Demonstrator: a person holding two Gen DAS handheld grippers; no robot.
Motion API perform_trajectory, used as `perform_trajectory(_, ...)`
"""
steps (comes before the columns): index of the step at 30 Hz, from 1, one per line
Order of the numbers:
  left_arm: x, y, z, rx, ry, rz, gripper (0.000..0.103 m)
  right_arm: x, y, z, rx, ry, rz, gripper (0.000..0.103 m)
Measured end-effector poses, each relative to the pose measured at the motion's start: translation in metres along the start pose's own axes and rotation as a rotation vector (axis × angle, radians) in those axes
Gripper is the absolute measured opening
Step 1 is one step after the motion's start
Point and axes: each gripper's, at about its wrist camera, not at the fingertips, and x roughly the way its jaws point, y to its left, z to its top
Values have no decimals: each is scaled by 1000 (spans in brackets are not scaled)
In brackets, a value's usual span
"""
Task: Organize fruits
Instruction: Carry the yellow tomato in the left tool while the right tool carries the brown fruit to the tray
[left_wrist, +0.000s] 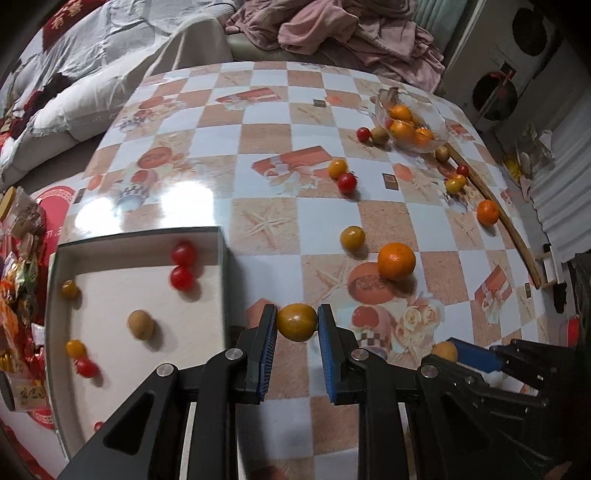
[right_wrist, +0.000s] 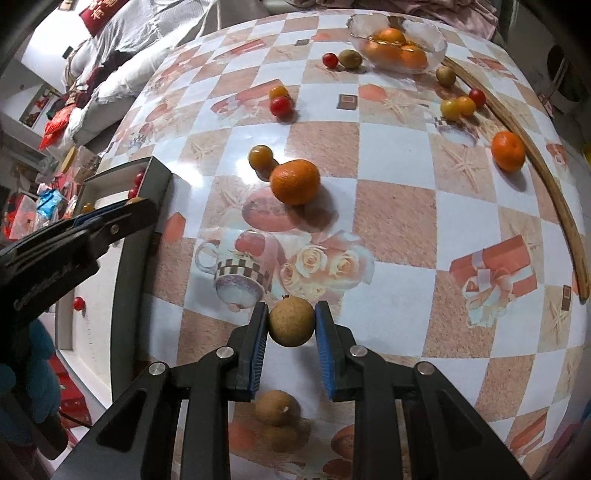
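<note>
My left gripper is shut on a yellow-orange cherry tomato, held above the table just right of the open box. That box holds several small fruits: red tomatoes, yellow ones and a brown longan. My right gripper is shut on a brown longan, lifted off the table; another longan lies beneath it. In the left wrist view the right gripper appears at lower right with its longan. A glass bowl of oranges stands at the far side.
Loose on the checkered tablecloth lie two oranges, several cherry tomatoes and longans. A curved wooden stick runs along the right edge. Snack packets sit left of the box. Bedding lies beyond the table.
</note>
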Motion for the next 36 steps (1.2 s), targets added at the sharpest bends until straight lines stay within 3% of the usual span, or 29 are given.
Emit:
perform_trajectory(19,-36,64,-32,-122,-28,68,24,-1,70,20,-153,-8,20,28)
perform_trajectory(36,-57,139,-94,-315,-12,149,24,8,153,28,-343,7,68,28)
